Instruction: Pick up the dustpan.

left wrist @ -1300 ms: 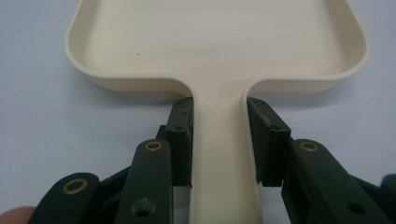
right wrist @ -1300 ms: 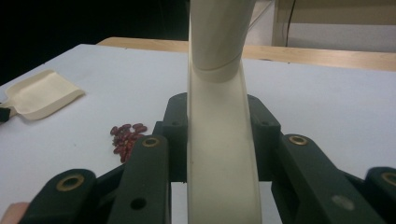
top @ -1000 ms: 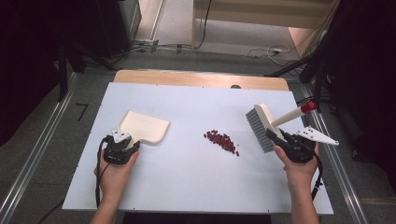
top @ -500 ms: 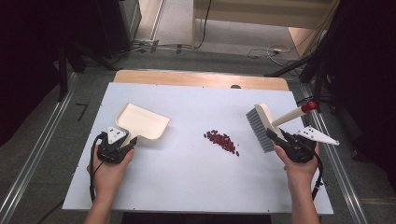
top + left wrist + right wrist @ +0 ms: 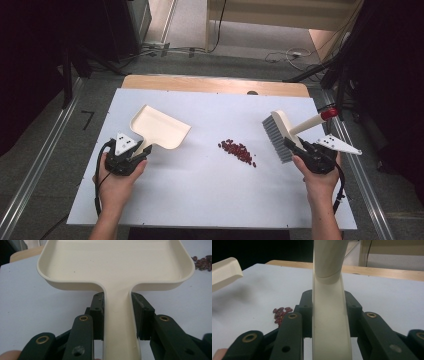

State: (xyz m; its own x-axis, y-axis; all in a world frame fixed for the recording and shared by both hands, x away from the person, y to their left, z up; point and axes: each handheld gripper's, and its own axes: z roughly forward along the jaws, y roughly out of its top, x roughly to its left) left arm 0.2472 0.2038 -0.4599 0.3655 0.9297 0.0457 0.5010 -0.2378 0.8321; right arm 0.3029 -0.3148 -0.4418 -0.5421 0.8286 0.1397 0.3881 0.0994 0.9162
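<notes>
Middle of the frame: the red beans (image 5: pixel 237 151) lie in a small heap on the white table (image 5: pixel 200 200), the one low thing between the two hands.
Left of centre: the dustpan (image 5: pixel 159 129) is clamped in the left gripper (image 5: pixel 142 150), well apart from the beans, with bare table between.
Right of centre: the brush (image 5: pixel 279 134), gripped by the right gripper (image 5: pixel 295 146), stands near the beans, leaving a narrower gap.
Lower middle: open tabletop between the forearms.
Upper edge: a wooden strip (image 5: pixel 215 85) borders the table.

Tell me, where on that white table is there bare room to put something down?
The near strip of the table between the two forearms is bare, and so is the far strip along the wooden edge. The middle is busier: red beans lie between the dustpan in the left gripper and the brush in the right gripper.
</notes>
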